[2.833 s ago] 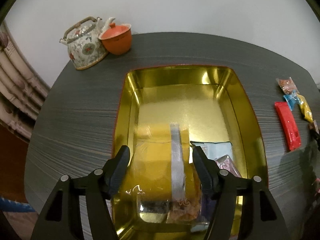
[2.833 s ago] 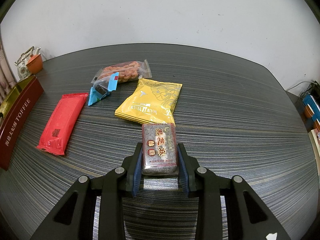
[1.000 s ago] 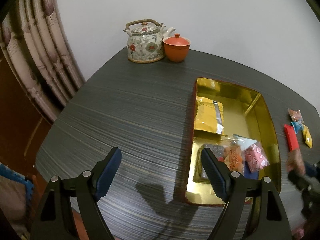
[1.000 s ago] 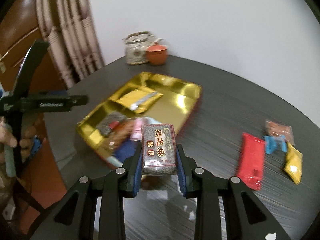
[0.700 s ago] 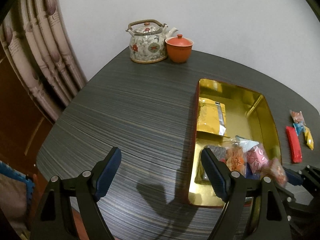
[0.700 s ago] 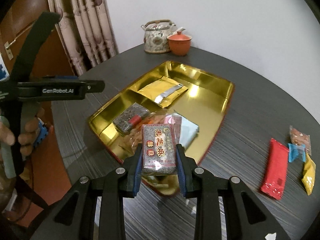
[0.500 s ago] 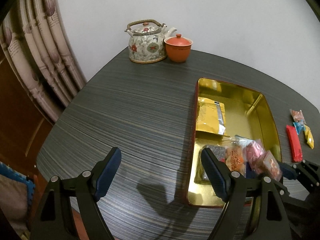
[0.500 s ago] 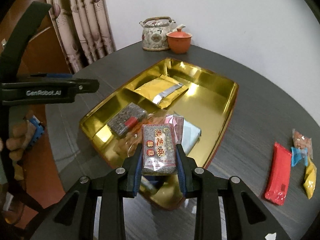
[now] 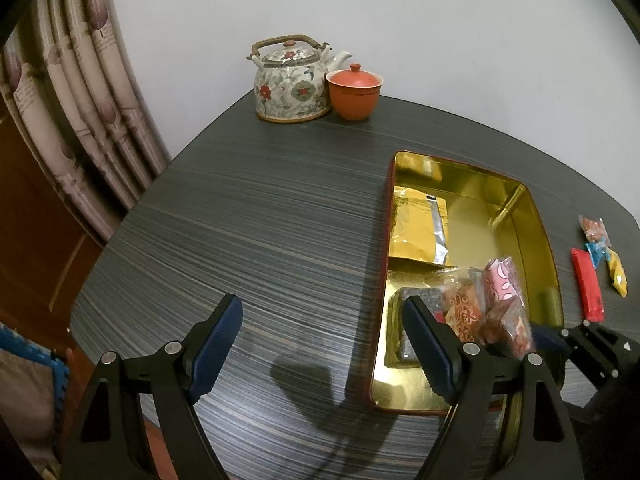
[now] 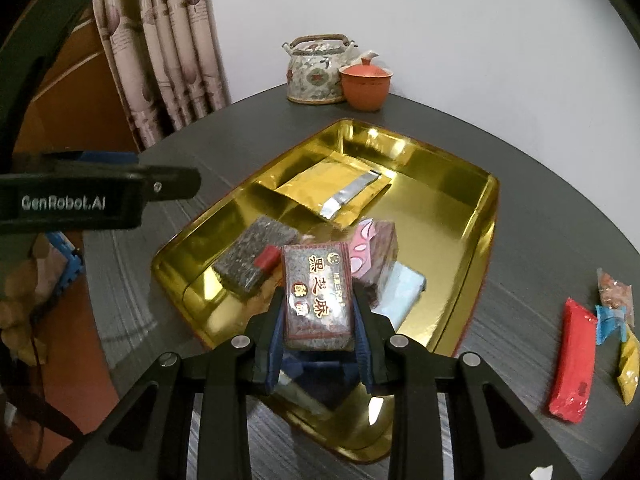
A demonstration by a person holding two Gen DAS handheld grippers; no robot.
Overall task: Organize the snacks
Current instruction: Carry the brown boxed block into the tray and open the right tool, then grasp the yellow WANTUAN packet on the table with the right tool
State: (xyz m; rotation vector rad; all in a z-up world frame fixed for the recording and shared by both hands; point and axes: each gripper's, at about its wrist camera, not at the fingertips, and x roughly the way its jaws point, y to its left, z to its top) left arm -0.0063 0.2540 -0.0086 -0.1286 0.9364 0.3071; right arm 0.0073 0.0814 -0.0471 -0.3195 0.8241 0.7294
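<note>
My right gripper point(image 10: 318, 322) is shut on a dark sesame cake packet point(image 10: 318, 294) and holds it above the near end of the gold tin tray point(image 10: 486, 216). In the tray lie a yellow pouch point(image 10: 336, 192), a second dark cake point(image 10: 254, 260), a pink packet point(image 10: 374, 252) and a light blue packet point(image 10: 404, 290). My left gripper point(image 9: 322, 334) is open and empty over bare table left of the tray point(image 9: 536, 216). The held packet point(image 9: 514, 326) shows there over the tray's near right part.
A red bar point(image 10: 572, 364), a blue candy point(image 10: 608, 324), a yellow packet point(image 10: 630, 362) and a clear orange packet point(image 10: 614, 290) lie on the dark table right of the tray. A floral teapot point(image 9: 292, 80) and an orange lidded cup point(image 9: 354, 92) stand at the far edge. Curtains hang at left.
My right gripper carried the sesame cake packet from the table's right side to above the tray's near end. My left gripper let go of the yellow pouch and drew back left, open.
</note>
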